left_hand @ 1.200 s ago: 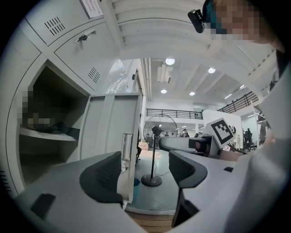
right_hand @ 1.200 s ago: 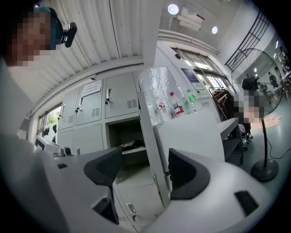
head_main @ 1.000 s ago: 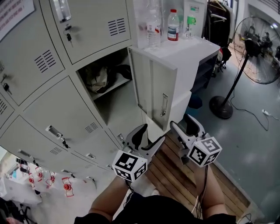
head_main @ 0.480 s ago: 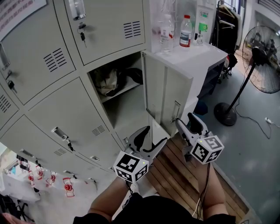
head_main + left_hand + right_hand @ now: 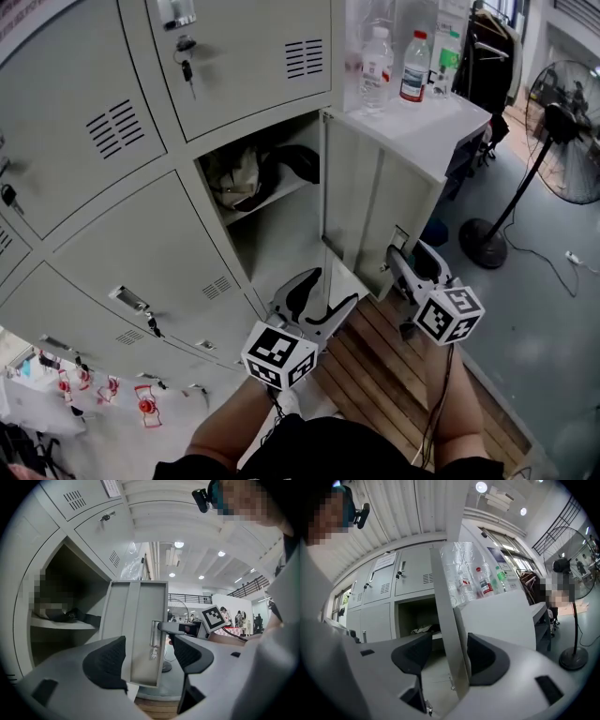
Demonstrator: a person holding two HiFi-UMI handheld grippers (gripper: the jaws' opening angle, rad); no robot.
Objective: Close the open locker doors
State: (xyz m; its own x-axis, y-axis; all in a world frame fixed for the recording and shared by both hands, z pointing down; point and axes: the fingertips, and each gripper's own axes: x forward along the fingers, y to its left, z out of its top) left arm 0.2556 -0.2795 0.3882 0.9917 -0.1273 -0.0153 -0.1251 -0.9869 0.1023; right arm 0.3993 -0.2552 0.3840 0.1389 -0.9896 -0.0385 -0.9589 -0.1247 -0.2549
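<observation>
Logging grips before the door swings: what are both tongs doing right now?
Left tongs: open, gripping nothing.
Right tongs: closing around the locker door edge, not yet clamped.

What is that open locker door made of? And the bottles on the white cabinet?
The open locker door looks like thin sheet metal with a smooth pale grey paint: it has folded edges and pressed ribs. The bottles look like clear plastic: they have see-through walls, screw caps and stuck-on labels.

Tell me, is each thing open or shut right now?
Locker door: open, swung out.
Neighbouring doors: shut.
Key: hanging from its lock.
Left gripper: jaws apart, gripping nothing.
Right gripper: jaws closing around the open door's edge, not yet clamped.
Bottles: upright, capped.
</observation>
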